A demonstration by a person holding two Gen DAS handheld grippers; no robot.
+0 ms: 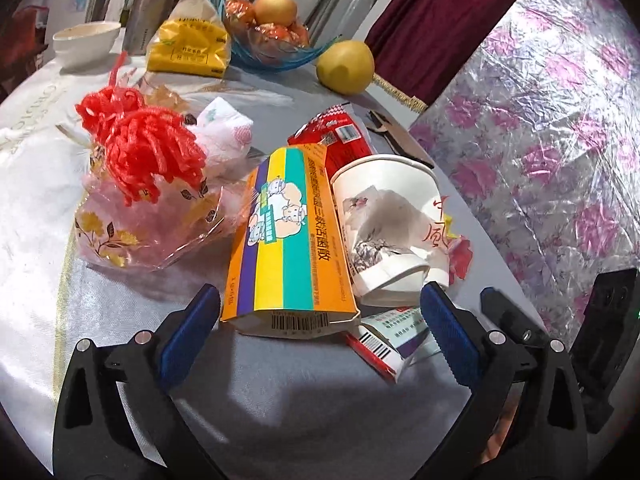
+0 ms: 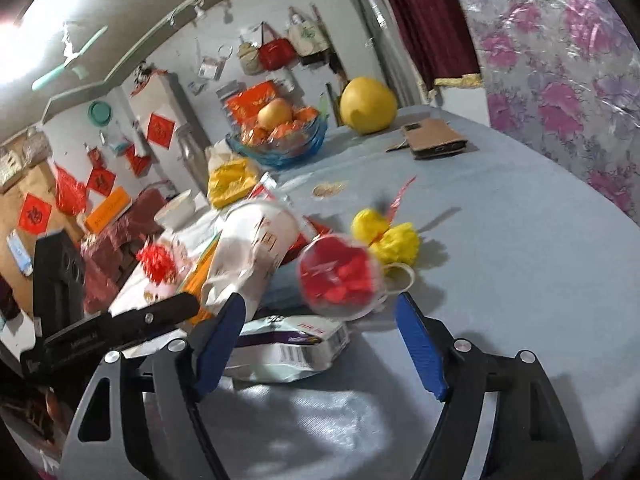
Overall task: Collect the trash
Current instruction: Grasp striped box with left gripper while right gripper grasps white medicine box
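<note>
A trash pile lies on the grey tablecloth (image 1: 280,392). My left gripper (image 1: 322,306) is open, and the near end of an orange, yellow and teal carton (image 1: 280,248) sits between its blue pads without being pressed. Right of the carton lie a crushed paper cup (image 1: 388,224), a red packet (image 1: 332,136) and a small white and red box (image 1: 390,338). Red netting (image 1: 140,144) rests on floral cellophane (image 1: 120,236). My right gripper (image 2: 320,320) is open too. A blurred clear cup with red scraps (image 2: 340,276) sits just ahead of its fingertips, above a white and purple packet (image 2: 288,344). Yellow plastic (image 2: 388,236) lies beyond.
At the back stand a blue fruit bowl (image 1: 272,46), a yellow pomelo (image 1: 346,66), a yellow bag (image 1: 190,46) and a white bowl (image 1: 86,42). A brown wallet with a phone (image 2: 436,138) lies far right. A floral foil wall (image 1: 552,120) borders the table's right edge.
</note>
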